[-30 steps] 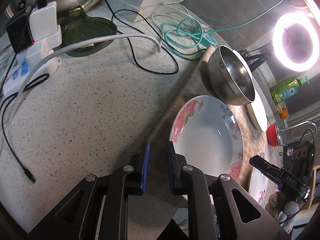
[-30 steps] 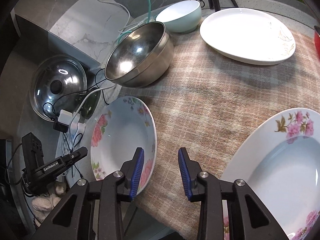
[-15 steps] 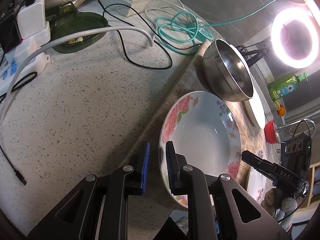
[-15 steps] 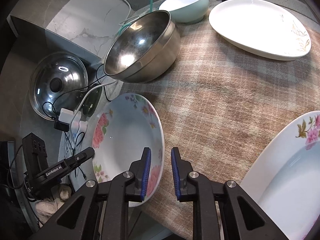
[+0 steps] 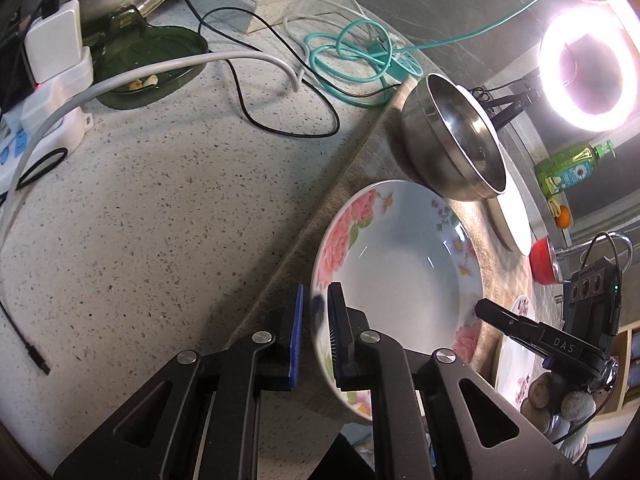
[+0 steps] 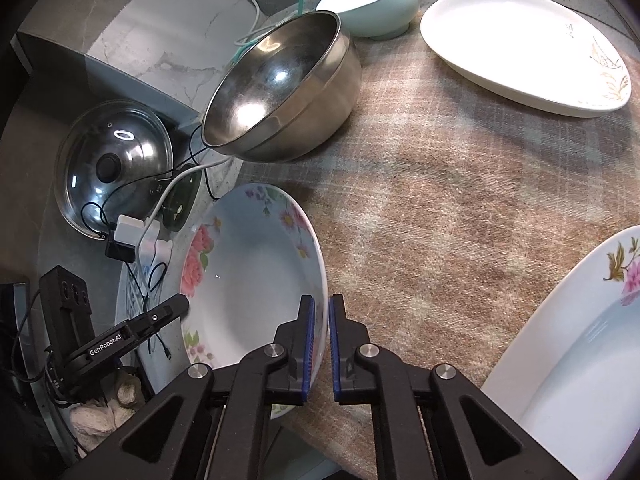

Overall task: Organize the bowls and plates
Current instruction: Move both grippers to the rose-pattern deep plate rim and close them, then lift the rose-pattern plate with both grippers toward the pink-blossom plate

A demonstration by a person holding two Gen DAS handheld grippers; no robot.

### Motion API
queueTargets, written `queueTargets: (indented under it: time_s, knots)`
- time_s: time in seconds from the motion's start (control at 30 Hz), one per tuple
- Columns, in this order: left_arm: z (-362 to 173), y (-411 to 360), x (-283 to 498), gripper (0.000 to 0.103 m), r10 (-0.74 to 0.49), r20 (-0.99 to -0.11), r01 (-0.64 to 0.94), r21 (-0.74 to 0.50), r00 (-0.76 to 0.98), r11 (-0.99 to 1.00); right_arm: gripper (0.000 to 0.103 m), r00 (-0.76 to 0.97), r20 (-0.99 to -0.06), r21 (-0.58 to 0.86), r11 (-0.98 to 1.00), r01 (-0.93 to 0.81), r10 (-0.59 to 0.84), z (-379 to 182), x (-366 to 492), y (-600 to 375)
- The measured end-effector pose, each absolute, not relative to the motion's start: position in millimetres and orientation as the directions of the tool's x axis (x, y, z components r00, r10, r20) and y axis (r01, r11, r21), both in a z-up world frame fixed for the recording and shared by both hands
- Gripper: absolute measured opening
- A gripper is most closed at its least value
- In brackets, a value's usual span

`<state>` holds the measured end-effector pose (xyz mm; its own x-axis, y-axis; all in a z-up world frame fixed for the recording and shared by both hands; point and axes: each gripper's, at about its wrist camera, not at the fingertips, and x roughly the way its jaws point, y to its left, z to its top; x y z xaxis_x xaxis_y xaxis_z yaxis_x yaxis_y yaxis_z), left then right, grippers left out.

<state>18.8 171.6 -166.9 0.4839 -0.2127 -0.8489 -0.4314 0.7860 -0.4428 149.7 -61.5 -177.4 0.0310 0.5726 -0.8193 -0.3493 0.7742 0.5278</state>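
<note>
A deep floral plate (image 5: 400, 280) (image 6: 248, 280) lies at the left edge of a plaid mat (image 6: 440, 200), partly over the speckled counter (image 5: 160, 220). My left gripper (image 5: 316, 320) is closing on the plate's left rim, which sits between the blue pads. On the opposite rim, my right gripper (image 6: 320, 320) is also closing, with the rim pinched between its pads. Behind the plate a steel bowl (image 5: 452, 148) (image 6: 280, 92) stands tilted. A second floral plate (image 6: 580, 340) lies at the right.
A mint bowl (image 6: 372, 0) and a white oval plate (image 6: 520, 40) sit at the back of the mat. On the counter are a glass pot lid (image 6: 112, 160), a green dish (image 5: 152, 68), a power strip (image 5: 40, 120) and loose cables (image 5: 352, 60). A ring light (image 5: 588, 76) glares.
Both grippers have closed onto the floral plate's rim. The right jaws narrowed from wide apart. The left gripper shifted so that the rim, earlier to its right, now sits between its pads.
</note>
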Motion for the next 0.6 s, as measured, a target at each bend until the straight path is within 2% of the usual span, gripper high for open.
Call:
queueTargets:
  time_s: [0.6]
  knots:
    - [-167.3, 166.6, 22.1, 0.007, -0.182, -0.857, -0.417, -0.407, 0.482, 0.813, 0.006, 0.030, -0.822, 0.520, 0.771, -0.368, 0.569, -178.8, 150.8, -58.7]
